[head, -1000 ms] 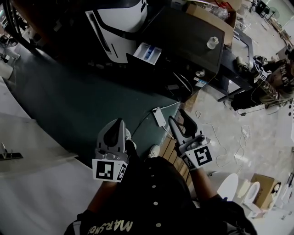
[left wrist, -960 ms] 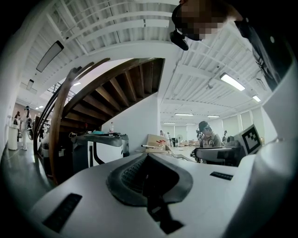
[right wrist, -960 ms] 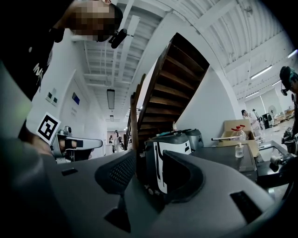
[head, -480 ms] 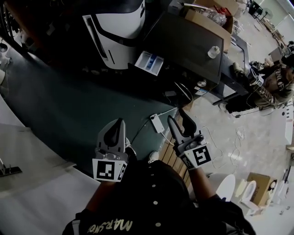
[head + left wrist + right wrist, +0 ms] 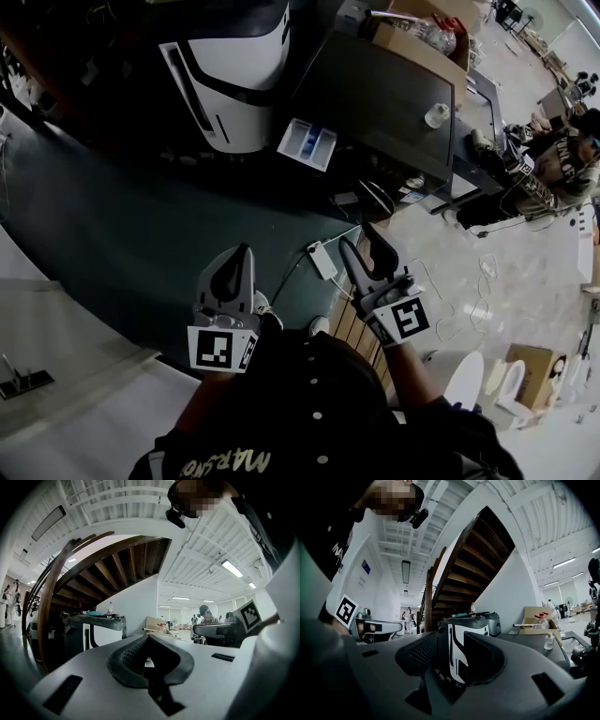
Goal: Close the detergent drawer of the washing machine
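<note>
The dark washing machine (image 5: 394, 94) stands ahead at the upper right of the head view. Its white and blue detergent drawer (image 5: 307, 143) sticks out of the front, pulled open. Both grippers are held level near my body, well short of the drawer. My left gripper (image 5: 242, 258) has its jaws together and empty; in the left gripper view the tips (image 5: 148, 638) meet. My right gripper (image 5: 362, 240) is open with nothing in it; in its own view (image 5: 451, 641) a white and black machine (image 5: 457, 653) shows through the gap.
The white and black machine (image 5: 234, 56) stands left of the washer. A small bottle (image 5: 434, 114) sits on the washer's top, cardboard boxes (image 5: 422, 42) behind. A white power strip (image 5: 322, 260) and cables lie on the green floor. A seated person (image 5: 553, 159) is at the right.
The washer and its open drawer have slid lower in the head view, so they are nearer. Both grippers keep their place before my body; their jaws have not changed.
</note>
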A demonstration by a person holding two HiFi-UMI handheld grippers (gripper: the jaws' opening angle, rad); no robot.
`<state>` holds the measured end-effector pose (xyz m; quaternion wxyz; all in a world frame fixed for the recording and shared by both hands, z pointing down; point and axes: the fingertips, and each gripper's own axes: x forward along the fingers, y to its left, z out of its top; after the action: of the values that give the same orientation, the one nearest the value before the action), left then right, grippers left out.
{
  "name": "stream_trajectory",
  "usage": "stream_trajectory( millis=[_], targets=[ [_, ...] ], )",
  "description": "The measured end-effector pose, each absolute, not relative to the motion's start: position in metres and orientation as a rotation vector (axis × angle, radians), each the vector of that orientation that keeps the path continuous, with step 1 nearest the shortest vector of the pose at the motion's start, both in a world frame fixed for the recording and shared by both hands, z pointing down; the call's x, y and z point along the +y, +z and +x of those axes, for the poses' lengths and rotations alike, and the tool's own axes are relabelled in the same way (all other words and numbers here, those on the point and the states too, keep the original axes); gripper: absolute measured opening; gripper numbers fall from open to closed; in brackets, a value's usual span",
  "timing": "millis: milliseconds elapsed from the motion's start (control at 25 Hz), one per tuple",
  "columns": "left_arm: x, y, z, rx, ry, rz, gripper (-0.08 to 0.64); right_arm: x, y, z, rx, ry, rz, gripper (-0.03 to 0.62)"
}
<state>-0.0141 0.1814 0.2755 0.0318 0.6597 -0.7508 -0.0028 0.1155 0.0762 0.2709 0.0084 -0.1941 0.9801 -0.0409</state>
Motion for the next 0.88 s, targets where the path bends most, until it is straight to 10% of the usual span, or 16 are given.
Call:
stream_trajectory(
  millis=[880],
  targets=[
    [0.178, 0.285, -0.09, -2.199, -0.014, 2.135, 0.009, 0.074, 0.28, 0.034, 3.051, -0.095, -0.701, 0.179]
  ],
)
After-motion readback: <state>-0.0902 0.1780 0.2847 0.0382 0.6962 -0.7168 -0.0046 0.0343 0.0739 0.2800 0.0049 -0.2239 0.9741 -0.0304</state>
